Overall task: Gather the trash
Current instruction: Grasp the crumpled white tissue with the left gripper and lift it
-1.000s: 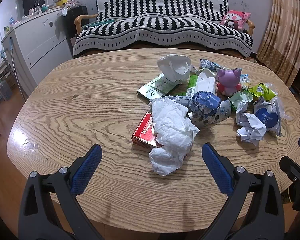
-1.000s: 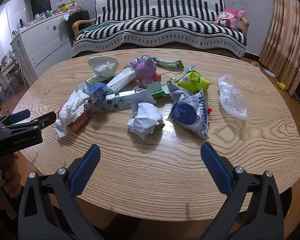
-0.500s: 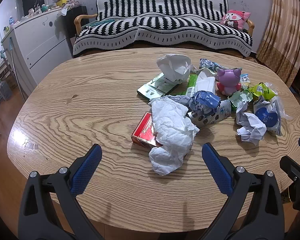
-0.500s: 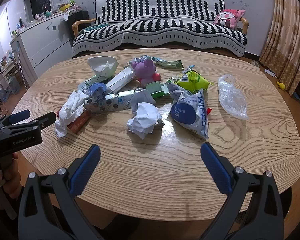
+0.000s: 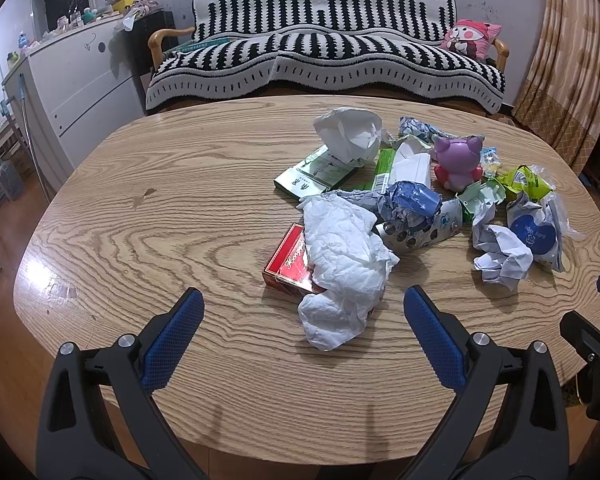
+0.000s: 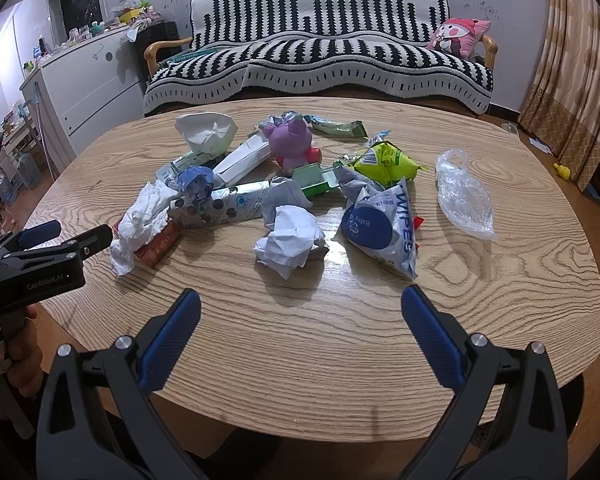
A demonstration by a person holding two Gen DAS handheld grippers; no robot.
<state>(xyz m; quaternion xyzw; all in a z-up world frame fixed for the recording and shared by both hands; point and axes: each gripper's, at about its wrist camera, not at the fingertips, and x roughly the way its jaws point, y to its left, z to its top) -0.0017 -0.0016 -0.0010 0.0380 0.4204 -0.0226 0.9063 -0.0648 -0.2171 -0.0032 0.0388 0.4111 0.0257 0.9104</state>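
Left wrist: left gripper (image 5: 300, 312) is held wide open, empty; crumpled white tissue (image 5: 342, 258) lies at 12 o'clock, long axis 12–6. Right wrist: right gripper (image 6: 298, 310) is spread open, empty; crumpled white paper ball (image 6: 290, 236) lies at 12, nearest.

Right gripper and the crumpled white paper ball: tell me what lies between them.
Nothing: in the right wrist view only bare wooden table separates the open right gripper from the crumpled white paper ball.
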